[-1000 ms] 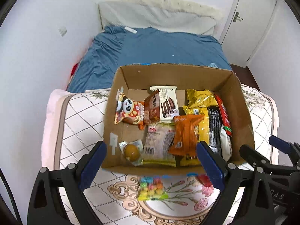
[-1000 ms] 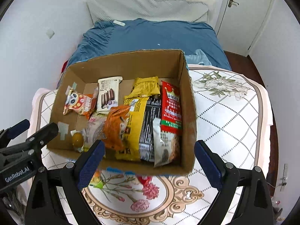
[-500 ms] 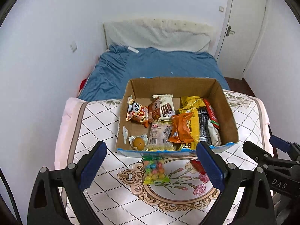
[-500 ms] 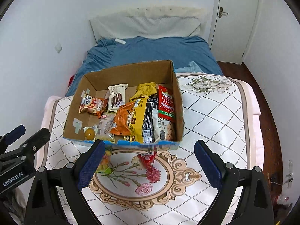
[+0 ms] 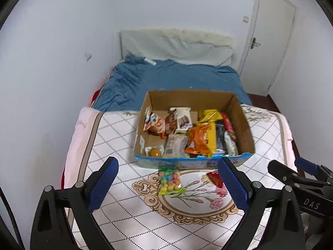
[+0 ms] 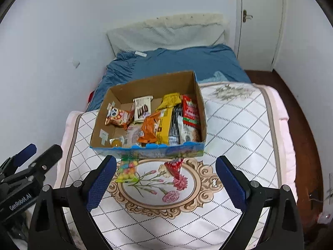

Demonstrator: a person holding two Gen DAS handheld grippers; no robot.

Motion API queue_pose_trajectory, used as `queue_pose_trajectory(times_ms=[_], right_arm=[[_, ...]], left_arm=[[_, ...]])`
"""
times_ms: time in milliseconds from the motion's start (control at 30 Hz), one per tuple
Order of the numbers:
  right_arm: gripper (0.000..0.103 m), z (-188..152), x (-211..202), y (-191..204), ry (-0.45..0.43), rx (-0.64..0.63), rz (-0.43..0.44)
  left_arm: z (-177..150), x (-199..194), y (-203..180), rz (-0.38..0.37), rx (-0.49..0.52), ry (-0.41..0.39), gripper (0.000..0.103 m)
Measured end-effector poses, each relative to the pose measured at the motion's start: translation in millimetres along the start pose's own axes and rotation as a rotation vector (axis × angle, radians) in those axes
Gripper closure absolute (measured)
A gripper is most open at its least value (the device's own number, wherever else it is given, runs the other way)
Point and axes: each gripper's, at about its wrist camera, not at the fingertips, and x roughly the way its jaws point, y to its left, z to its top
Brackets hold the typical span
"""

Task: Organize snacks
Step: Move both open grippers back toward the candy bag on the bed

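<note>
Two packets are lying loose on the quilt (image 6: pixel 239 125), just outside the near wall of the box (image 6: pixel 145 152), and the coming pick is judged to turn on which gripper each one is facing. The candy bag (image 5: pixel 169 182) is lying ahead of the left gripper (image 5: pixel 168 185), between its spread jaws and short of the box, its long axis running away from the gripper toward the box wall. In the right view the same candy bag (image 6: pixel 127 171) is seen ahead and to the left, close to the left finger (image 6: pixel 100 184). The red packet (image 6: pixel 174 167) is lying ahead of the right gripper (image 6: pixel 166 184), nearly centred, tapering toward it; in the left view the red packet (image 5: pixel 215 178) is partly hidden behind the right finger (image 5: pixel 233 184). Both grippers are being held wide open, gripping nothing. The other snacks (image 6: pixel 160 120) are already resting inside the box.
</note>
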Motion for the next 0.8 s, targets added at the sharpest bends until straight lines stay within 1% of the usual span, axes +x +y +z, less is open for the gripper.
queue_pose_trajectory(times_ms=[100, 233, 333, 400, 467, 533, 633, 800], right_arm=[[0.005, -7.1, 30.7, -9.0, 0.064, 0.027, 0.003], [0.005, -21.4, 92.2, -22.5, 0.177, 0.068, -0.014], [0.005, -30.7, 135.4, -30.8, 0.24, 0.104, -0.014], [0.005, -35.1, 159.6, -35.0, 0.273, 0.13, -0.017], [0.005, -39.3, 180.3, -38.2, 0.296, 0.16, -0.003], [0.005, -41.9, 198.9, -41.5, 0.311, 0.181, 0.002], [0.005, -42.8, 219.3, -44.2, 0.327, 0.206, 0.016], [0.005, -43.5, 243.3, -43.1, 0.333, 0.221, 0.026]], left_arm=[[-6.4, 23.5, 8.6, 0.016, -0.023, 0.056, 0.005], [-20.1, 69.3, 19.5, 0.044, -0.045, 0.158, 0.005], [-33.0, 112.5, 24.3, 0.039, -0.056, 0.269, 0.005], [-39.4, 134.1, 26.4, 0.023, -0.064, 0.322, 0.005], [-46.1, 159.4, 25.9, -0.001, -0.073, 0.386, 0.005], [-50.6, 180.3, 23.8, -0.03, -0.087, 0.432, 0.005], [-55.3, 206.9, 22.1, -0.063, -0.107, 0.488, 0.006], [-62.0, 240.5, 13.4, -0.078, -0.108, 0.554, 0.006]])
